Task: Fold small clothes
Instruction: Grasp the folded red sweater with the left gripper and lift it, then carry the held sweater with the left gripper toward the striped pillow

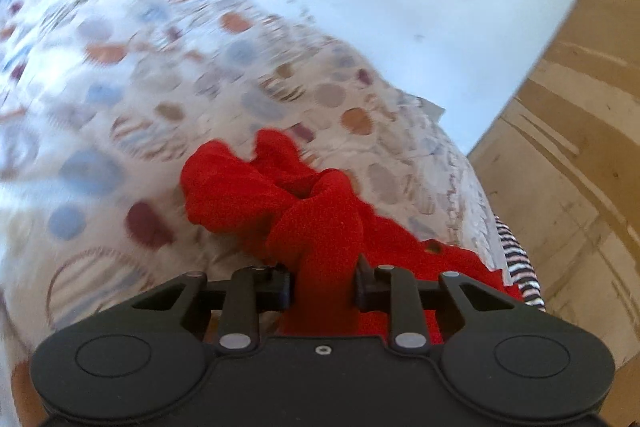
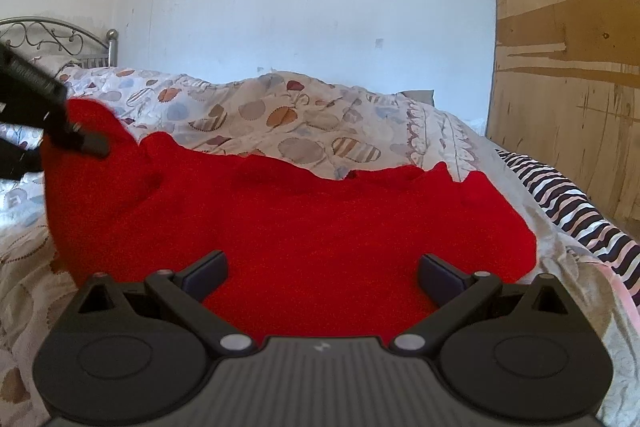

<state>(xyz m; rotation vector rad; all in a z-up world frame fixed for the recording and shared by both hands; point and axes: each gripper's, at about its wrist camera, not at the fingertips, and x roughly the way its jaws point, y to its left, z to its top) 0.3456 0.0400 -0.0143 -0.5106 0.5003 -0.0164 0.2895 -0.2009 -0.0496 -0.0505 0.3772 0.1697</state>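
Two pairs of tongs work over a red garment [image 2: 304,227] spread on a bed [image 2: 248,115] covered with a quilt printed in blue, orange and maroon dots. Seen from the left wrist camera, the left tongs [image 1: 323,281] are clamped on a bunched fold of the red cloth, which fills the narrow gap between the black fingers [image 1: 280,287] and rises ahead of them in a twisted, crumpled roll lifted off the quilt; that view is blurred across the bedding. Seen from the right wrist camera, the right tongs [image 2: 323,273] stand wide apart, their fingers [image 2: 206,273] hovering over the near part of the garment with nothing pinched between them; whether the tips touch the cloth cannot be told. From that same camera the garment lies broad and mostly flat across the middle of the bed, its far edge ragged against the quilt, while its left end is pulled up into a peak where the left tongs enter at the frame's left edge. Just beyond the garment's right side, a black-and-white striped cloth [image 2: 568,203] lies along the edge of the bed. Behind the bed stands a pale, scuffed wall [image 2: 312,7], with a brown wooden panel [image 2: 568,67] at right and a metal headboard [image 2: 52,39] at far left.
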